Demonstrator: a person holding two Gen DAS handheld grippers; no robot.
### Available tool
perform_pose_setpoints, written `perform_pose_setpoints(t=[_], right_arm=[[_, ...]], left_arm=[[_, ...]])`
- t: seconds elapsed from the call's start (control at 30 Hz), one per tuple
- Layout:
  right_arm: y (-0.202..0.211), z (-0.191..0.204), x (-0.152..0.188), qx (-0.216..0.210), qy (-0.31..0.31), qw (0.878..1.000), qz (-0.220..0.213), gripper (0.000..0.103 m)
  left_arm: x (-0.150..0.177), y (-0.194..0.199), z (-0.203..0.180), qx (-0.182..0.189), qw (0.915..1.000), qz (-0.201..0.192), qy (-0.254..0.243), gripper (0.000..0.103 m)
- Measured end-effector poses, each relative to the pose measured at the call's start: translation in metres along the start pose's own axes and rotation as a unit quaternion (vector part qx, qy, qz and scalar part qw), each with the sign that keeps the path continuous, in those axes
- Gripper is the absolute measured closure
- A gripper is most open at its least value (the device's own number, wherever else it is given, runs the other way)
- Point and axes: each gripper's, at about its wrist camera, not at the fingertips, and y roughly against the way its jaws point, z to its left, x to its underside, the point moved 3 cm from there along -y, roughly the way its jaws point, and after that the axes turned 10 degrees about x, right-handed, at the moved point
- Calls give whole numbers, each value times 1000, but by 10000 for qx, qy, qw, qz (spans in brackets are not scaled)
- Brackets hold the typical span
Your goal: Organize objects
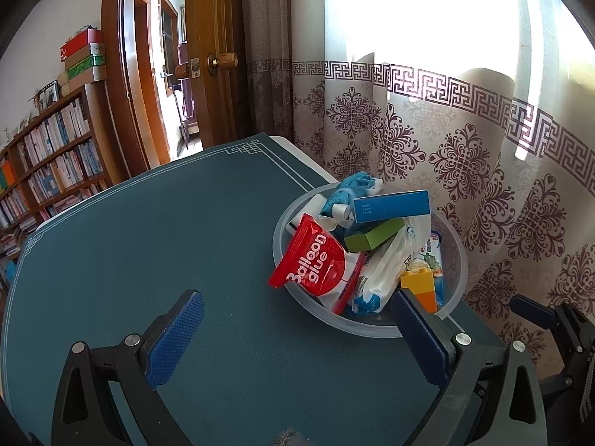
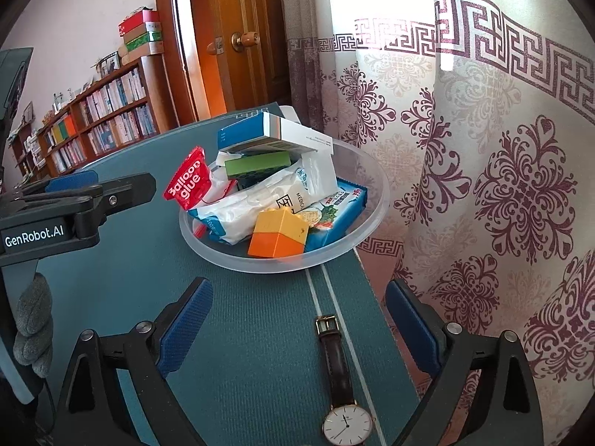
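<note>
leather-strapped watch [image 2: 344, 390] between open right claw [image 2: 299, 329]

Home room, bookshelf [image 1: 52, 156], wooden door [image 1: 212, 55], curtain [image 1: 446, 141]

i see a dark teal table mat [image 2: 241, 334] edged with thin white lines. the clear bowl [image 2: 375, 193] holds a red balloon glue packet [image 2: 187, 180], a green box [image 2: 256, 163], a blue and white box [image 2: 260, 130], a yellow-over-orange block [image 2: 279, 234]. the wristwatch [image 2: 344, 409] has a white face, dark brown strap. the cream curtain [image 2: 502, 186] carries maroon floral medallions and a key-pattern band.
</note>
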Motion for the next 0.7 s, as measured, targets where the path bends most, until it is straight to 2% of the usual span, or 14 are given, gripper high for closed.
perform_pose_setpoints(t=[0.2,0.7], right_arm=[[-3,6,3,467,329,9983,-110,5],[-1,10,3,414,401,9982,-156,5]], left_arm=[[5,3,2,-233,9997,3,2,1],[15,4,-5,-172,9998,81,-66,0]])
